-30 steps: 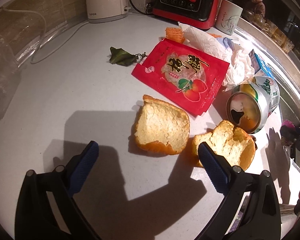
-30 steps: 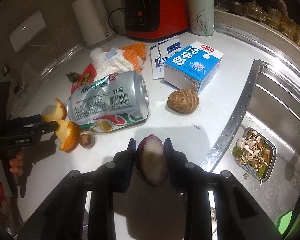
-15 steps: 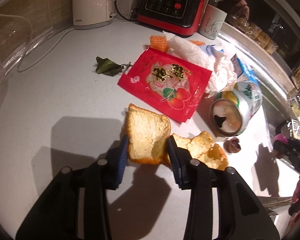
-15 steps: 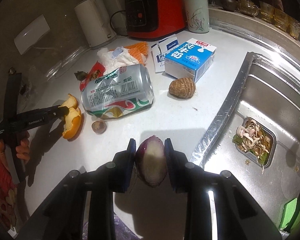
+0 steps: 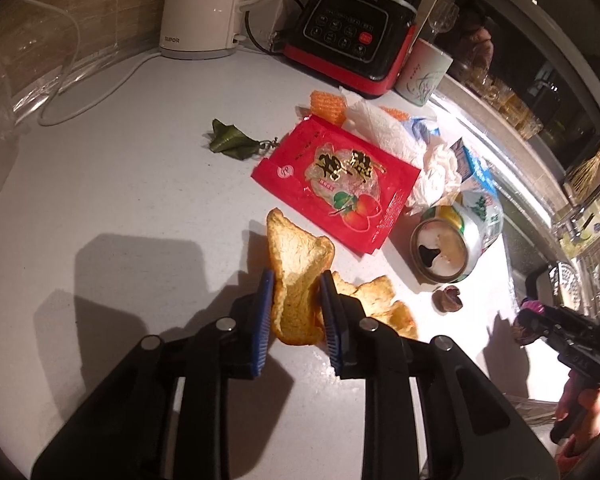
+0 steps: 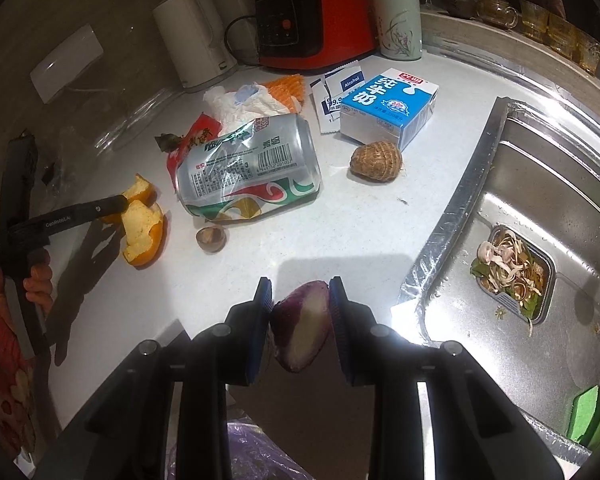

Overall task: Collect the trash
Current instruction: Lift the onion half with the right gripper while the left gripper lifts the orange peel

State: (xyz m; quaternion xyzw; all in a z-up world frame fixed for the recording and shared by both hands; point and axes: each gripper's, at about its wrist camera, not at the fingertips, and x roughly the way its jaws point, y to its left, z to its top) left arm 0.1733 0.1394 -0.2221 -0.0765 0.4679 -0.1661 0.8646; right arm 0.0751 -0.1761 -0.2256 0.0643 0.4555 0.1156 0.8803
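Observation:
My left gripper (image 5: pixel 296 312) is shut on a piece of orange peel (image 5: pixel 300 272), folded between the blue pads and tilted up off the white counter. A second orange peel (image 5: pixel 384 304) lies just right of it. My right gripper (image 6: pixel 300 320) is shut on a purple onion piece (image 6: pixel 300 332), held above the counter's front edge. On the counter lie a crushed can (image 6: pixel 248 168), a red snack wrapper (image 5: pixel 336 180), crumpled tissue (image 5: pixel 384 132), a milk carton (image 6: pixel 388 108), a taro root (image 6: pixel 376 160), a nut shell (image 6: pixel 210 238) and a dry leaf (image 5: pixel 230 144).
A white kettle (image 5: pixel 204 4), a red-black blender base (image 5: pixel 348 28) and a cup (image 6: pixel 396 24) stand at the back. The steel sink (image 6: pixel 540 200) with a scrap-filled strainer (image 6: pixel 516 272) lies to the right. A purple bag (image 6: pixel 252 456) shows below the right gripper.
My left gripper closed on the orange peel, folded it and lifted its edge off the counter. My right gripper pulled back slightly with the onion piece still held.

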